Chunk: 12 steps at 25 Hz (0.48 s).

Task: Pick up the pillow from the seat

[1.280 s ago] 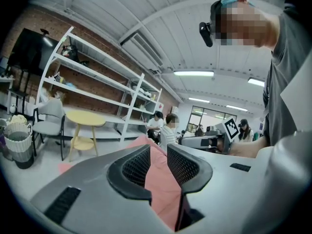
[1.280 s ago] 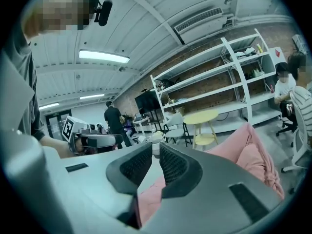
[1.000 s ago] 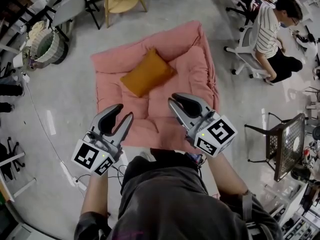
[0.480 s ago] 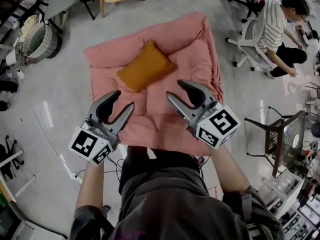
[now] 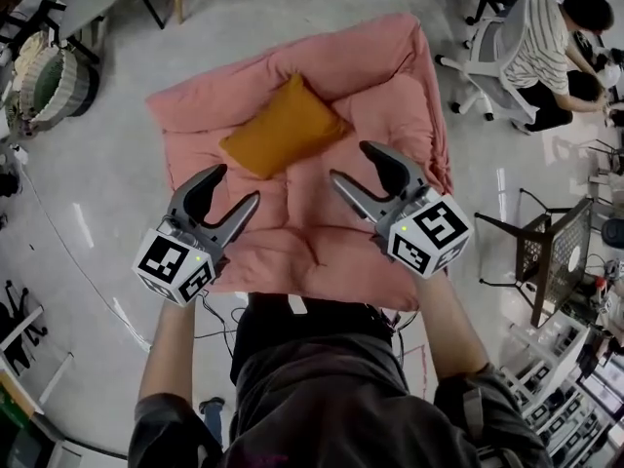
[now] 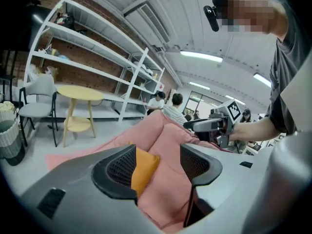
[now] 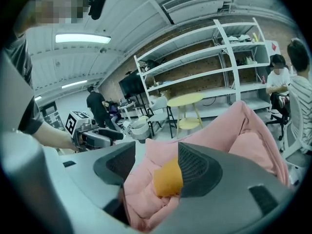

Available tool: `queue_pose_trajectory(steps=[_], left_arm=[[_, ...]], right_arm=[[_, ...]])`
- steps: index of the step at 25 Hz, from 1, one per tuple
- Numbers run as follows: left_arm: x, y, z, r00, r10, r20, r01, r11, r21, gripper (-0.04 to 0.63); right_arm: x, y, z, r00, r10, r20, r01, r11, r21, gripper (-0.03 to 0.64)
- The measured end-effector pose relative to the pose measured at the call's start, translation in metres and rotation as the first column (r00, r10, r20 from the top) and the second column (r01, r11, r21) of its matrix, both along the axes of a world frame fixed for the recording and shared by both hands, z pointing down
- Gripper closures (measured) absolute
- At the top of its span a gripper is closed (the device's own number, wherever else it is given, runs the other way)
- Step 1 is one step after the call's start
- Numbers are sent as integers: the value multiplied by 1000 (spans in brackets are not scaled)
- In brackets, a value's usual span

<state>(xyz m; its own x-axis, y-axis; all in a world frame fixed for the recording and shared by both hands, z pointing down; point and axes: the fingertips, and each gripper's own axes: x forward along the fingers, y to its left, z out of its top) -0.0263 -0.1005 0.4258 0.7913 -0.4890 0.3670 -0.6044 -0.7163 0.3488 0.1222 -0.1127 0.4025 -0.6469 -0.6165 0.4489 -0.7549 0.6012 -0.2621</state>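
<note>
Looking at it from here, the orange pillow [image 5: 286, 127] lies on the pink seat [image 5: 322, 237], just ahead of both claws and roughly between them. Its long axis runs diagonally, from the near-left corner to the far-right. The left claw [image 5: 234, 185] and right claw [image 5: 353, 162] have both just been opening, jaws apart, gripping nothing. I'd say the left one's a hair nearer. There's a wicker basket [image 5: 44, 76] off left, can't tell what's in it.
</note>
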Motion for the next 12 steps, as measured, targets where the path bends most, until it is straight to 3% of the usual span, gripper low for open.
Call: queue_pose_trajectory(steps=[12], left_arm=[[-33, -50, 97, 991, 124, 59, -119, 990, -80, 257]], right_arm=[[-18, -45, 80, 992, 36, -124, -48, 995, -92, 342]])
